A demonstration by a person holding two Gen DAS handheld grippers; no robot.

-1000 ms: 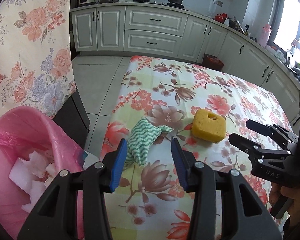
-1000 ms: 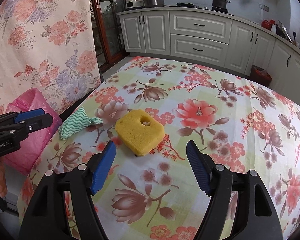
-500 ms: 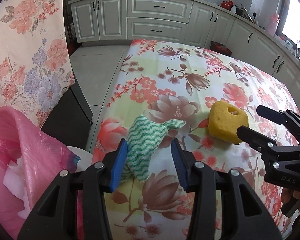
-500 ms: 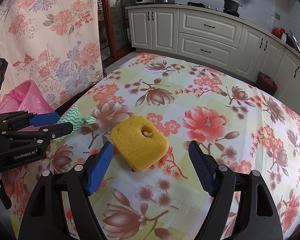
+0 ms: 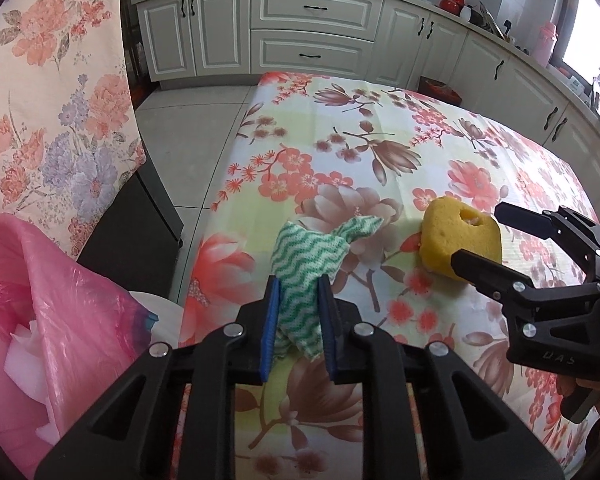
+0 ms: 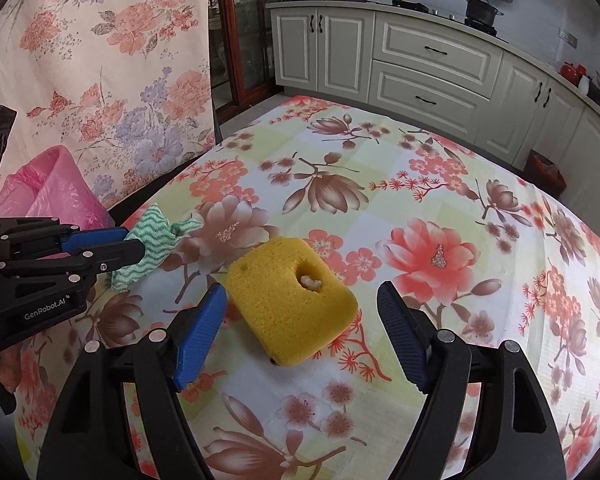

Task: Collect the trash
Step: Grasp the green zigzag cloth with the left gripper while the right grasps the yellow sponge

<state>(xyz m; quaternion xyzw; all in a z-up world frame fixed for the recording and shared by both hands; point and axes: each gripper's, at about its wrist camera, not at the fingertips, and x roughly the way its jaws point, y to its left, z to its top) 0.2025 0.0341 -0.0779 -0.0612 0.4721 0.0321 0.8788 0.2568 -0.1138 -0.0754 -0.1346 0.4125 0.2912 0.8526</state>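
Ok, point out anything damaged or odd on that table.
The yellow sponge has a hole gouged in its top, with a pale scrap lodged inside. Beside it, the green-striped cloth lies crumpled, and the left gripper's fingers are closing on it.

The right claw (image 6: 300,332) stands wide open in the near foreground, its blue pads either side of a yellow sponge (image 6: 290,306) that lies flat on the flowered tabletop (image 6: 440,208); neither pad touches it. The sponge has a round hole near its far right corner with a pale scrap inside. To the left, the left claw (image 6: 134,242) is closing on a green-and-white wavy-striped cloth (image 6: 152,246) near the tabletop's left edge, the cloth pinched between its pads. Beyond it, further left, is a pink plastic bag (image 6: 56,196) beneath a hanging floral fabric (image 6: 100,60). White kitchen cabinets (image 6: 428,64) line the far wall.
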